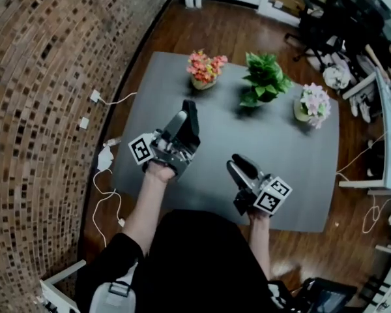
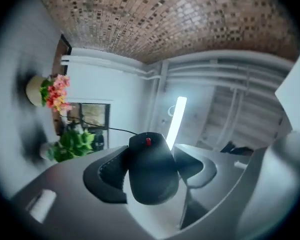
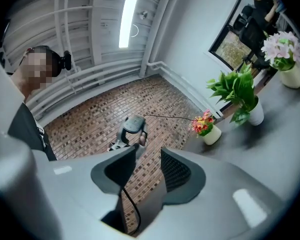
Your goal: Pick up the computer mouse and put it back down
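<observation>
A curved brick wall (image 1: 39, 77) and a wooden floor frame a grey table (image 1: 280, 175) in a room seen from above. The left gripper (image 2: 152, 171) is clamped on the black computer mouse (image 2: 151, 186), one jaw pressing each flank so the body sits centred with its red scroll wheel showing on top. Gripper and mouse are held clear above the near left part of the table and tilted upward, so the left gripper view takes in the wall and ceiling rather than the tabletop. The pick-up half of the job looks done, and the set-down is not yet made.

To its right and nearer the person, the right gripper (image 3: 149, 161) is held level with its jaws spread a little. A thin black cable (image 3: 127, 204) runs down through the gap. It is probably the mouse's lead, though the view does not settle whether a pad touches it. This gripper appears to stand by, out of the way.

Along the far edge, well apart from both grippers, stand three pots: orange-pink flowers (image 1: 205, 69) on the left, a green plant (image 1: 264, 77) in the middle and pale pink blooms (image 1: 313, 104) on the right. That leaves the near half of the table for the return.
</observation>
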Action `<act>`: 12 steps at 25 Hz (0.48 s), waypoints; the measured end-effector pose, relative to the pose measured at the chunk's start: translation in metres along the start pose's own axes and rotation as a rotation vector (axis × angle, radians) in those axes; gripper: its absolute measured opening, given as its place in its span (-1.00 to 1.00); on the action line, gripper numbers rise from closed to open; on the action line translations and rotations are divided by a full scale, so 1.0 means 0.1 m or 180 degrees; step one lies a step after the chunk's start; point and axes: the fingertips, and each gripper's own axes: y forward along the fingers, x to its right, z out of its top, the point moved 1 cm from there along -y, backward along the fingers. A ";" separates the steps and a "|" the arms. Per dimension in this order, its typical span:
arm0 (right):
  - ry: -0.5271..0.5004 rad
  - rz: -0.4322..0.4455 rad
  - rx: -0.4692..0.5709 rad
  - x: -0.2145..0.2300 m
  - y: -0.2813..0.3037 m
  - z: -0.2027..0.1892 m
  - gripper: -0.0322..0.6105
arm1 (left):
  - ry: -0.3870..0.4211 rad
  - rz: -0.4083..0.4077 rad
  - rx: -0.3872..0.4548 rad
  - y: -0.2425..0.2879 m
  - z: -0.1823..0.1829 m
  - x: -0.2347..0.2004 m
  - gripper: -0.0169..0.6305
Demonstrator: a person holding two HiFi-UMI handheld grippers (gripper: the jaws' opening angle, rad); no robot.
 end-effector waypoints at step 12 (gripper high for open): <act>-0.0077 0.0123 -0.0112 -0.16 0.28 -0.01 -0.46 | 0.0107 -0.0575 -0.0097 0.13 0.04 0.85 -0.06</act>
